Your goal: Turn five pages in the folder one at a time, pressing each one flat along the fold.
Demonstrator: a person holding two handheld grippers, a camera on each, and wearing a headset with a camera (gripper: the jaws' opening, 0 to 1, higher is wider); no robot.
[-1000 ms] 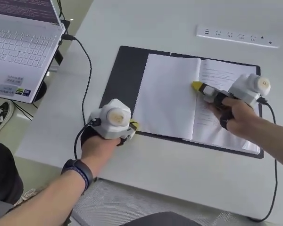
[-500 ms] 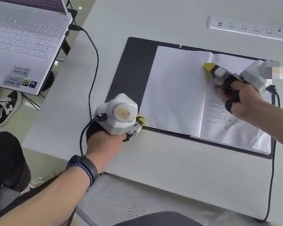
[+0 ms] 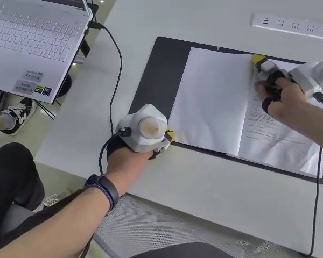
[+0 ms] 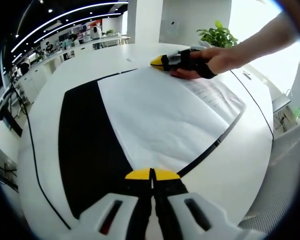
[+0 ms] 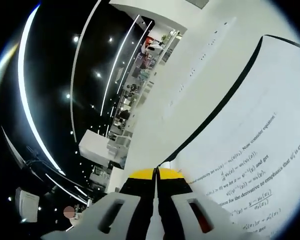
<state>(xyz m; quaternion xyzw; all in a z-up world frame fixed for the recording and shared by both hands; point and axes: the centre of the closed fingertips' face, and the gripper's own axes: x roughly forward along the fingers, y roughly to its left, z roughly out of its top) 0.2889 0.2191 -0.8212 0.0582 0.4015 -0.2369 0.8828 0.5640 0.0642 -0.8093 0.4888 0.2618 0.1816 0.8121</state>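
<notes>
A black folder (image 3: 156, 80) lies open on the white table (image 3: 167, 32), with a blank turned page (image 3: 212, 102) left of the fold and a printed page (image 3: 274, 134) to the right. My right gripper (image 3: 257, 59) is shut, its yellow tips resting at the top of the fold on the printed page (image 5: 240, 170). My left gripper (image 3: 168, 135) is shut, its tips (image 4: 152, 174) down at the folder's (image 4: 87, 145) near left corner. From the left gripper view, the right gripper (image 4: 157, 61) sits at the far end of the blank page (image 4: 160, 115).
An open laptop (image 3: 32, 37) sits at the table's far left, its black cable (image 3: 116, 70) running along the folder's left side. A white power strip (image 3: 290, 24) lies at the back right. The table's front edge is near my left hand.
My right gripper has slid up the fold from the middle of the page to its top end. The left gripper has stayed at the folder's near corner. The head camera has shifted.
</notes>
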